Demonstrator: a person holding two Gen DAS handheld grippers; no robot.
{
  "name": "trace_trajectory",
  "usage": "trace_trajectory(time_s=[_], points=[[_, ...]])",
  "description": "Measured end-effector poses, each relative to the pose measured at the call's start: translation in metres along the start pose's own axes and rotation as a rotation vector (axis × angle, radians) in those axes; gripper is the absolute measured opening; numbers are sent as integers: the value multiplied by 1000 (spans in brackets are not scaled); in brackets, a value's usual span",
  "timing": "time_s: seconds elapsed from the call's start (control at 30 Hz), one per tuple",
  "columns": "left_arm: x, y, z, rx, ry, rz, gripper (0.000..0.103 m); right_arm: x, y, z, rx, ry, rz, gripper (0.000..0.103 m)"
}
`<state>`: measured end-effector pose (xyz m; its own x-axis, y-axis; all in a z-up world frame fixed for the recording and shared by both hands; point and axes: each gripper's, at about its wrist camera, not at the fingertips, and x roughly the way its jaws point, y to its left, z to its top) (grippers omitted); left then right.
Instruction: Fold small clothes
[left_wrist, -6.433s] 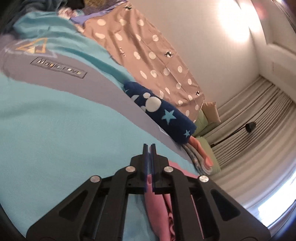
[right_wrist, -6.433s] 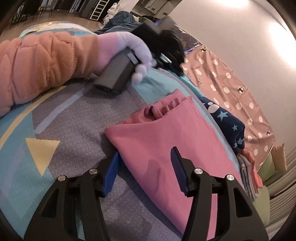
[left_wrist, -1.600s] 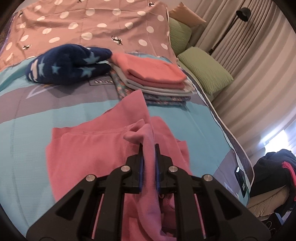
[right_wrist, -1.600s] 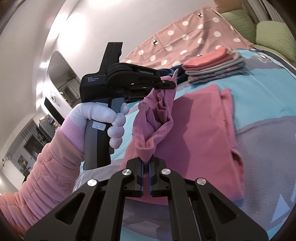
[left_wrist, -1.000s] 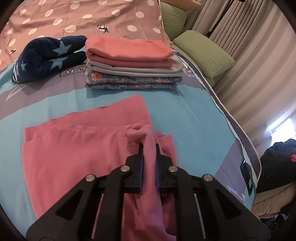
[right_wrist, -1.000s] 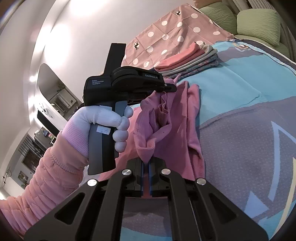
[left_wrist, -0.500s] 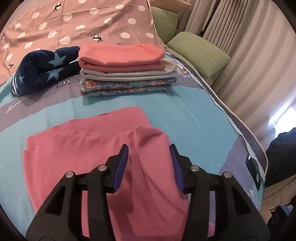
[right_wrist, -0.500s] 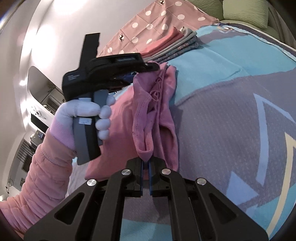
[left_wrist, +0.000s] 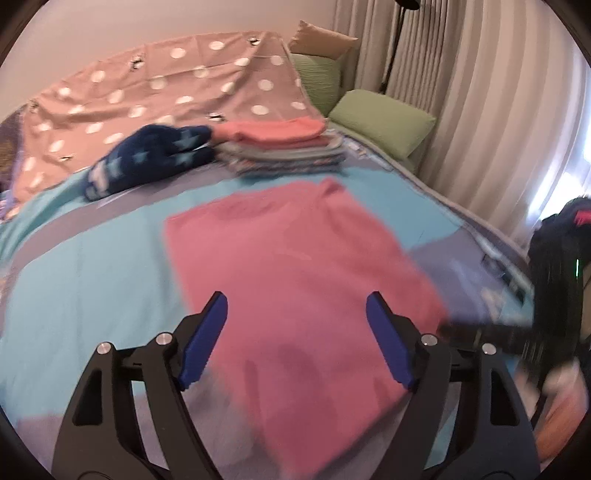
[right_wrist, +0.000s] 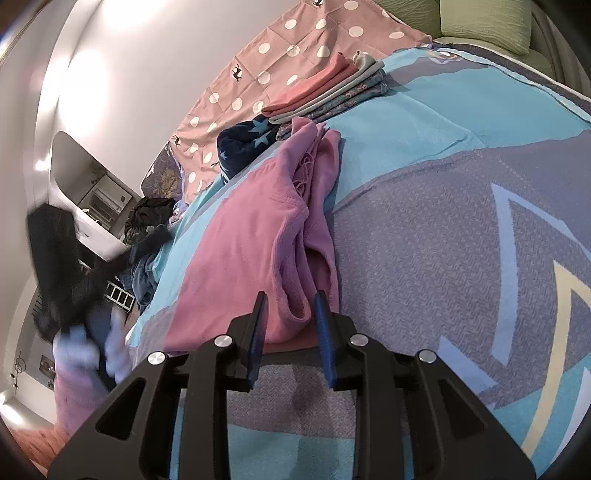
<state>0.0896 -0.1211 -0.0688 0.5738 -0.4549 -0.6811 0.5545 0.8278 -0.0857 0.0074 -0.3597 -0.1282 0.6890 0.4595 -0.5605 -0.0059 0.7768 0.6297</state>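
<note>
Bedspread (left_wrist: 92, 266); pink garment (left_wrist: 295, 266) lengthwise away

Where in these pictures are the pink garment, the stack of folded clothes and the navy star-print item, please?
pink garment (left_wrist: 295, 266): left wrist view, middle of its flat top layer.
stack of folded clothes (left_wrist: 280, 144): left wrist view, front edge.
navy star-print item (left_wrist: 147, 162): left wrist view, its middle.

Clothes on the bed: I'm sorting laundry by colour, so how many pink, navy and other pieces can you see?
Pink: 2, the pink garment lying flat and the pink top piece of the folded stack
Navy: 1, the star-print bundle
Grey or floral, under it in the stack: count unclear
Total: at least 3
</note>
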Motion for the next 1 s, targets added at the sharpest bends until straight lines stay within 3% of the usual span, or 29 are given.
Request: trace_trajectory(time_s=[0.1, 0.2, 0.3, 0.47, 0.57, 0.63, 0.87, 0.9, 0.97, 1.0], points=[[-12, 13, -32, -52, 24, 57, 80, 1, -1, -1, -2, 2, -16, 27], [-27, 22, -59, -145, 43, 33, 80, 3, -1, -1, -3, 3, -31, 27], [-35, 14, -74, -103, 54, 53, 80, 5, -1, -1, -6, 8, -43, 27], [-24, -7, -83, -6, 85, 62, 80, 8, 0, -3, -18, 8, -65, 27], [-12, -12, -84, 17, 101, 145, 80, 9, 0, -4, -21, 5, -66, 27], [-9, -9, -84, 6, 108, 189, 78, 9, -1, -5, -20, 3, -66, 27], [-16, 5, -81, -81, 76, 240, 72, 12, 1, -4, -27, 1, -75, 27], [-14, 2, -80, -70, 76, 251, 67, 13, 1, -4, -30, 1, -78, 27], [-4, -8, -79, -18, 76, 257, 44, 13, 3, -4, -44, -5, -92, 24], [2, -11, -80, -2, 97, 239, 22, 13, 3, -4, -44, -12, -112, 12]])
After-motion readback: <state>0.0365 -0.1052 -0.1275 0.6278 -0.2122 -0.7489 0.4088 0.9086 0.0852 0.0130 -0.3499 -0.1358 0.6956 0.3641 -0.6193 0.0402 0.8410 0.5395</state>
